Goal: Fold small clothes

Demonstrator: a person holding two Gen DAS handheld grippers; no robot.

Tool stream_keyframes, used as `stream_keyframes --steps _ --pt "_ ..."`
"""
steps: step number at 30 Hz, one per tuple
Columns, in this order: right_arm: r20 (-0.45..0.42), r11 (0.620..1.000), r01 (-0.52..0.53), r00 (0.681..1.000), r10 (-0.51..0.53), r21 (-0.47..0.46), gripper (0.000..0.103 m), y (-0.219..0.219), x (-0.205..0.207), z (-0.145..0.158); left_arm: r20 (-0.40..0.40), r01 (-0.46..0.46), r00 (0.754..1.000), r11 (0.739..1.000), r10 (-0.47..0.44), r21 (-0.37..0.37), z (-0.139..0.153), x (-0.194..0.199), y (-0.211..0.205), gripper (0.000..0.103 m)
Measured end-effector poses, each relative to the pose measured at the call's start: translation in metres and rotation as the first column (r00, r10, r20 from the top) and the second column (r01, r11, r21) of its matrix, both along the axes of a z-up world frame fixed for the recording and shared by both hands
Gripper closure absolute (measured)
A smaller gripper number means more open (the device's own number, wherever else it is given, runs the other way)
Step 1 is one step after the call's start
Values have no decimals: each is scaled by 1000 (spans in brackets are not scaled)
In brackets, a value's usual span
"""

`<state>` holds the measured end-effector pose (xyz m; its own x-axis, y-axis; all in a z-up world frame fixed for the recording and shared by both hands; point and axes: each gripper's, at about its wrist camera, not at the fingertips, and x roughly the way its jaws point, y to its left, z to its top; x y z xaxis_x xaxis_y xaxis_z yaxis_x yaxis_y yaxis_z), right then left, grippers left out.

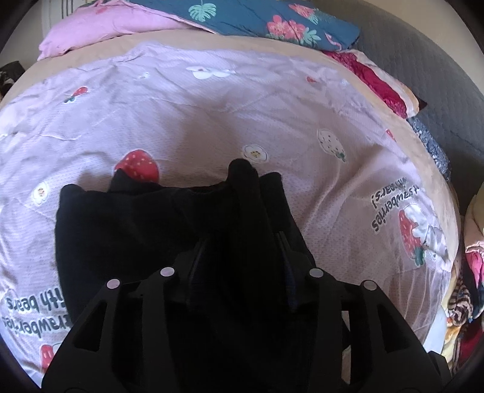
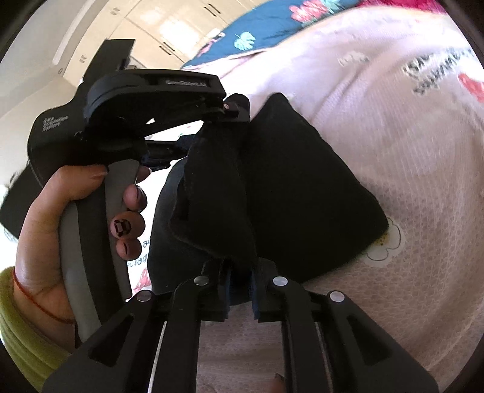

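The right gripper (image 2: 240, 284) has its jaws nearly closed, pinching a fold of one black garment (image 2: 287, 187) that rises from them and drapes ahead and to the right. The left gripper (image 1: 242, 241) has its jaws partly apart with a strip of the same black cloth (image 1: 121, 223) running up between them; the dark fabric hides whether the pads press on it. In the right wrist view the left gripper (image 2: 233, 108) hangs ahead and to the left of the right jaws, with cloth hanging from its tip, and a person's hand (image 2: 60, 217) wraps its grey handle.

There is one garment, two grippers, one hand in view. The garment lies on a bed under a pink quilt (image 1: 242, 99) printed with strawberries and flowers. Left of the left jaws the cloth spreads flat, its far edge straight. Ahead and to the right of both jaws the quilt is bare and wide. Beyond that lie one pink pillow (image 1: 99, 27) and one blue flowered blanket (image 1: 257, 18) at the far edge.
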<state>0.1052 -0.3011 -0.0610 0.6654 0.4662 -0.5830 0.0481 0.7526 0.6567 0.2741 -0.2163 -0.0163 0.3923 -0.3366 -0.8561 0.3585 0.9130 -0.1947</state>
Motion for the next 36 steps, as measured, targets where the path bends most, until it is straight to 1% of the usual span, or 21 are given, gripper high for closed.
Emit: stream_keyframes --steps 3,10,15,20,22,24,25,28,31,32,34,35,36 --pt "-19 999 9 1000 -8 36 92 -8 2 -2 -9 8 1000 1000 -8 3 -4 2 -6 65" --pt "-37 998 29 999 -27 50 89 -10 -1 -3 -10 34 999 999 -34 18 -7 3 -16 50" --pt "-53 995 60 997 -56 79 81 -18 -8 -4 -16 43 999 999 -43 -4 -8 3 -17 40" --pt "-63 988 87 995 -79 126 76 -24 -10 -5 -29 50 998 998 -51 -44 -7 3 -16 30" --pt "-60 988 83 995 -76 131 72 -25 -13 -4 -34 46 998 995 -49 -85 -4 3 -13 26" --pt "-52 989 77 996 -71 127 64 -30 -11 -3 -29 49 998 989 -54 -140 3 1 -8 24" --pt "-45 990 76 996 -71 121 62 -29 -9 -2 -26 50 998 987 -55 -153 6 0 -7 21" --pt "-33 992 64 998 -61 106 54 -32 -11 2 -15 39 999 983 -42 -181 15 -2 2 19" --pt "-10 995 59 998 -59 76 41 -35 -13 11 0 16 1000 977 -17 -214 26 -6 19 17" --pt "0 997 55 998 -56 62 34 -36 -13 15 6 7 1000 975 -6 -222 29 -7 26 16" --pt "26 998 60 998 -61 32 31 -40 -16 26 28 -13 999 974 20 -227 34 -13 44 15" --pt "41 998 58 997 -59 21 22 -43 -16 31 47 -25 998 975 36 -220 37 -18 56 14" --pt "54 999 49 997 -49 13 15 -45 -17 35 60 -38 997 977 52 -211 37 -21 65 14"
